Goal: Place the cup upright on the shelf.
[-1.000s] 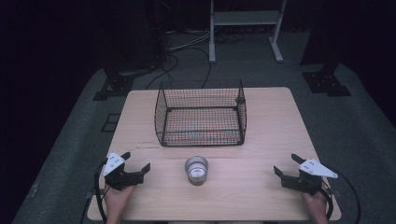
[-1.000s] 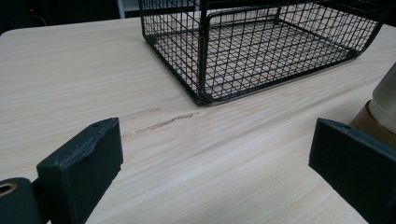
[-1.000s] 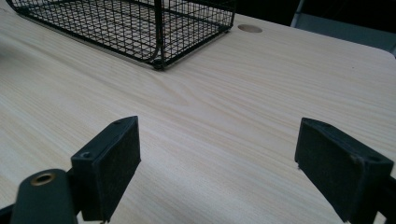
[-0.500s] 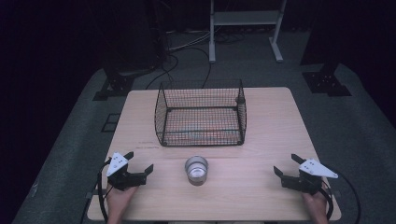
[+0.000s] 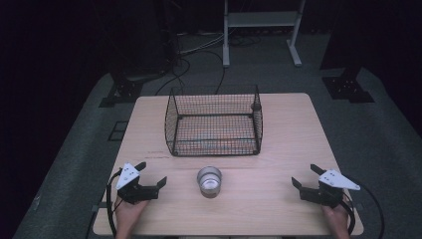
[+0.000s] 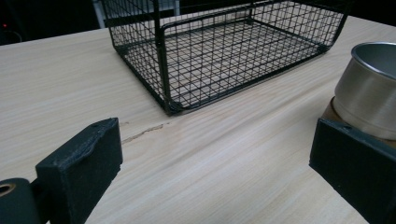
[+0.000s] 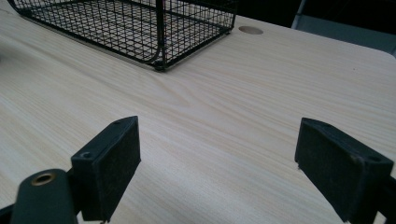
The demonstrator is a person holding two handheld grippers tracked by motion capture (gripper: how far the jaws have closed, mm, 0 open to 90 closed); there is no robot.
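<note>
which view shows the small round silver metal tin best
The high view: the small round silver metal tin shows whole, upright, open top up, before the black wire basket. The left gripper view cuts it at the edge.

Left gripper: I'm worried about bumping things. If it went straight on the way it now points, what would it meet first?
Probably the wire basket's near corner; the left gripper points there over bare table. The metal can sits off to the side.

Both hands low at the near edge, left gripper (image 5: 148, 175) w/ jaws spread wide and angled inward, right gripper (image 5: 304, 176) likewise wide apart, facing in toward the left one.
</note>
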